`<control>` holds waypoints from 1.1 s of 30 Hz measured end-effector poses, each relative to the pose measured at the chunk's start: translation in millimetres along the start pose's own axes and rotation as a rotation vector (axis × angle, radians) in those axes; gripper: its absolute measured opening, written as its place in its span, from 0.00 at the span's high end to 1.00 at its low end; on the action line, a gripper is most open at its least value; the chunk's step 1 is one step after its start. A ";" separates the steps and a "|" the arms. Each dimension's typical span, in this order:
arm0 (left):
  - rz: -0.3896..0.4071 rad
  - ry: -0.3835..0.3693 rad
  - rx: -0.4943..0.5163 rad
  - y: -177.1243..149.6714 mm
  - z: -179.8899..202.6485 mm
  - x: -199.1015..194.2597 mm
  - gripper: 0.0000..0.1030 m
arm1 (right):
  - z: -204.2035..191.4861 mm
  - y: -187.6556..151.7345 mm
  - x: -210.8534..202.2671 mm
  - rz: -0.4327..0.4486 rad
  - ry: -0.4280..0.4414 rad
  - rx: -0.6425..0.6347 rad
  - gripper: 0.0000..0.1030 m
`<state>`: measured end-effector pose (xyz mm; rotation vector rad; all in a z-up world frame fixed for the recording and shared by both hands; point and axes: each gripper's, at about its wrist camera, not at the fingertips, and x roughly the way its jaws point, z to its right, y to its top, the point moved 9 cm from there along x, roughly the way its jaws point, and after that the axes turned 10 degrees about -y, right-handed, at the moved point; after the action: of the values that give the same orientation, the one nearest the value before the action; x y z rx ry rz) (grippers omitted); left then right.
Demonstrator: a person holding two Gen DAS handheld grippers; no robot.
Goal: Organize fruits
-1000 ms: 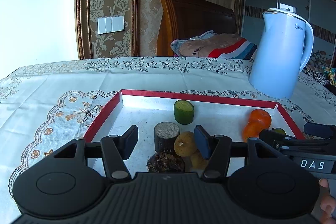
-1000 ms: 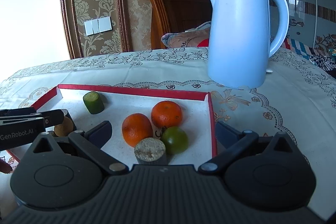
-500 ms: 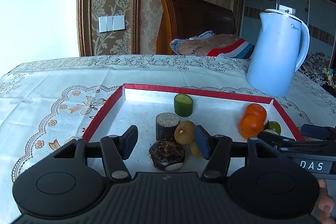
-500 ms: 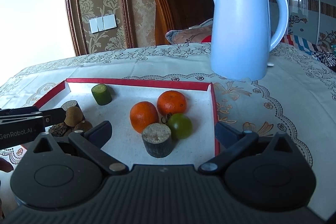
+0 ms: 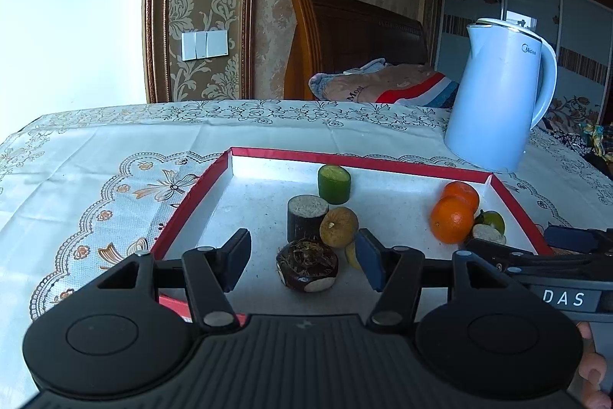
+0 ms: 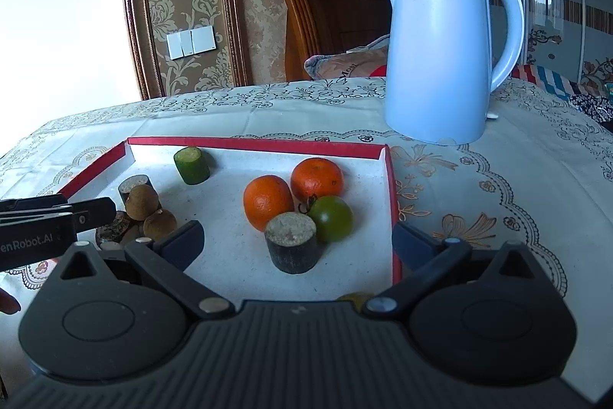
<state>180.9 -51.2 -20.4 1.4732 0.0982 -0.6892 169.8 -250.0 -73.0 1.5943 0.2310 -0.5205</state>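
A red-rimmed tray (image 5: 191,202) (image 6: 390,186) holds the fruit. In the left wrist view a dark water chestnut (image 5: 307,265), a brown longan (image 5: 339,227), a dark sugarcane piece (image 5: 307,217) and a green cucumber piece (image 5: 334,183) sit ahead of my open, empty left gripper (image 5: 302,261). Two oranges (image 6: 268,202) (image 6: 317,179), a green tomato (image 6: 331,218) and another sugarcane piece (image 6: 292,247) lie ahead of my open, empty right gripper (image 6: 297,240). The left gripper shows at the left edge of the right wrist view (image 6: 92,211).
A light blue kettle (image 6: 440,56) (image 5: 494,94) stands on the patterned tablecloth (image 5: 95,171) behind the tray's right end. A wooden chair (image 5: 345,41) with folded cloth is beyond the table. A wall is at the back.
Both grippers have pulled back and risen from the tray, so the fruit sits farther ahead in both views. Both stay open. No fruit has moved.
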 end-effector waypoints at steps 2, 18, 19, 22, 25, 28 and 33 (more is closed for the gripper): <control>0.000 -0.008 0.003 -2.0 1.7 -3.2 0.36 | -1.8 -2.1 -3.0 0.002 0.005 -0.007 0.00; 0.001 0.003 0.021 -31.8 4.3 -39.6 0.31 | 1.0 -18.3 -34.0 0.016 0.038 0.034 0.00; 0.002 0.010 0.027 -35.0 4.0 -42.4 0.31 | 1.2 -19.4 -36.0 0.014 0.044 0.042 0.00; 0.006 0.033 0.039 -36.6 3.3 -44.7 0.31 | 0.5 -23.4 -40.7 0.005 0.049 0.055 0.00; -0.001 0.045 0.035 -36.3 1.3 -42.9 0.31 | -2.1 -25.6 -45.9 0.019 0.032 0.040 0.00; -0.009 0.039 0.023 -36.9 0.0 -41.9 0.31 | -5.7 -27.4 -47.6 0.023 0.023 0.018 0.00; -0.005 0.050 0.019 -37.2 -1.4 -42.5 0.31 | -6.9 -28.3 -47.3 0.024 0.010 -0.001 0.00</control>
<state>129.3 -32.4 -33.4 1.5092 0.1341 -0.6588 117.1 -232.8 -76.2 1.5970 0.2189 -0.4939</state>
